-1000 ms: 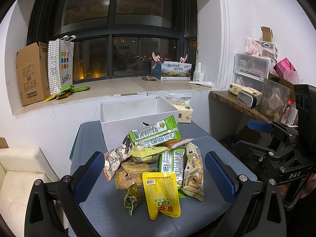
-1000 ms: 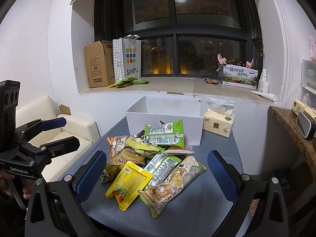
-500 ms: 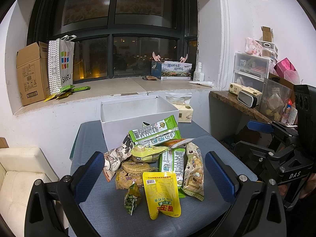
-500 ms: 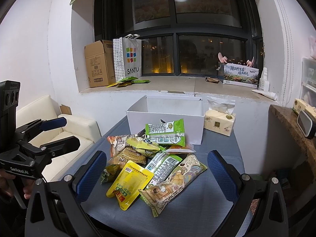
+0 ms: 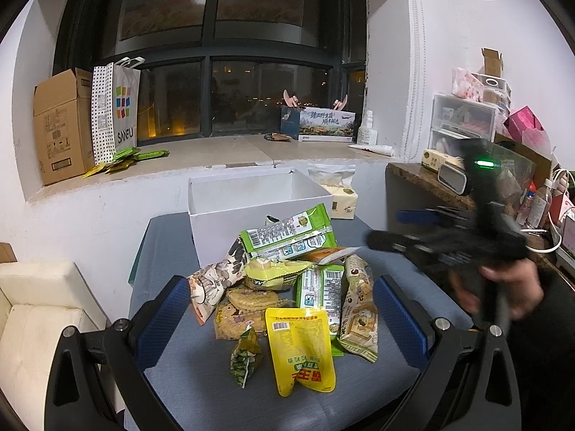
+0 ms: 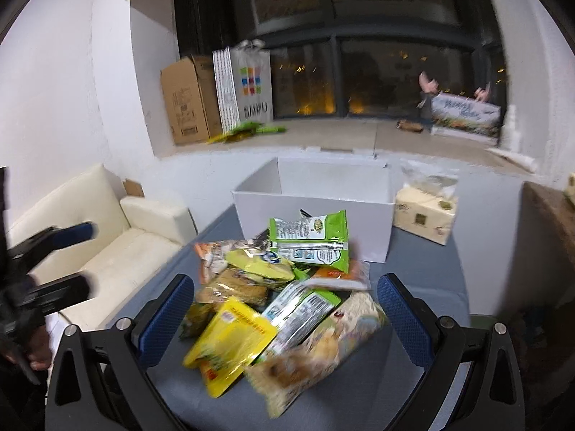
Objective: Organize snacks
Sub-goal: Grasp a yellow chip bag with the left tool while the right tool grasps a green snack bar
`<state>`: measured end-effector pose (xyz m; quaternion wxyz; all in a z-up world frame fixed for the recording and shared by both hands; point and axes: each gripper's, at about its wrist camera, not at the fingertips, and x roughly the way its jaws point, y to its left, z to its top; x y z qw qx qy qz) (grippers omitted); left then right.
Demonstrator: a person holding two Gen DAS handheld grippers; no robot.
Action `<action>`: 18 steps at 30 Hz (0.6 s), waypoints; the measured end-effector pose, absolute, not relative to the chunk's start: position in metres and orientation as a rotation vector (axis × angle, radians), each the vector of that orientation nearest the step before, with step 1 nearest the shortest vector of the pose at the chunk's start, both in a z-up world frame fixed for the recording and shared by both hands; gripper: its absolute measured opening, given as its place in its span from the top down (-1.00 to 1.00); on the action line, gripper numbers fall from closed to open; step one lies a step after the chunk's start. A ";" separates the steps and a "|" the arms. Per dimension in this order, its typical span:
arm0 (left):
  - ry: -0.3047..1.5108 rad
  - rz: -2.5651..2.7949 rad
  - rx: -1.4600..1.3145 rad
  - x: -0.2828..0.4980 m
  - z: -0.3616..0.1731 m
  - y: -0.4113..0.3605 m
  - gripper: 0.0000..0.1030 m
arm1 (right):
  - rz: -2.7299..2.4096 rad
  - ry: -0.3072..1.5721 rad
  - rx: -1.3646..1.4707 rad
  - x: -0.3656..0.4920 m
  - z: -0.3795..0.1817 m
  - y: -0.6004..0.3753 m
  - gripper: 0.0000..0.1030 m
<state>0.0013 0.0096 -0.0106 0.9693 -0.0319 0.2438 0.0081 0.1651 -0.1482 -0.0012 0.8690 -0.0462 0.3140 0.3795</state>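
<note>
A heap of snack packets lies on the grey-blue table [image 5: 201, 388] in front of an open white box [image 5: 251, 197] [image 6: 316, 197]. A yellow pouch [image 5: 300, 348] [image 6: 230, 341] is nearest me, and a green packet [image 5: 287, 237] [image 6: 311, 239] leans on the box's front wall. My left gripper [image 5: 280, 319] is open, hovering short of the heap's near edge. My right gripper [image 6: 285, 319] is open too, close above the near packets and holding nothing. In the left wrist view it shows blurred at the right [image 5: 413, 230], with a hand on it.
A tissue pack [image 5: 341, 199] [image 6: 426, 215] sits right of the box. A cream sofa [image 6: 118, 244] stands left of the table. At the right is a cluttered counter with drawers [image 5: 463, 125]. A cardboard box [image 5: 61, 125] and a paper bag stand on the window sill.
My right gripper has swung in and down toward the heap; its view is now blurred and closer to the packets. The left gripper has stayed where it was. No packet has moved.
</note>
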 end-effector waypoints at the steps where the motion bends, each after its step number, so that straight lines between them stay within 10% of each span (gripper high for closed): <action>1: 0.496 0.018 -0.067 0.002 -0.011 0.011 -1.00 | 0.790 0.681 -0.103 0.176 -0.006 -0.143 -1.00; 13: 0.530 0.049 -0.101 0.005 -0.024 0.030 -1.00 | 0.894 0.869 -0.041 0.305 -0.066 -0.085 -0.96; 15: 0.535 0.051 -0.102 0.004 -0.027 0.031 -1.00 | 0.887 0.886 -0.065 0.309 -0.071 -0.076 -0.58; 16: 0.537 0.053 -0.101 0.004 -0.027 0.031 -1.00 | 0.898 0.900 -0.085 0.309 -0.074 -0.071 0.30; 18: 0.541 0.056 -0.103 0.004 -0.029 0.033 -1.00 | 0.932 0.903 -0.124 0.301 -0.074 -0.065 0.54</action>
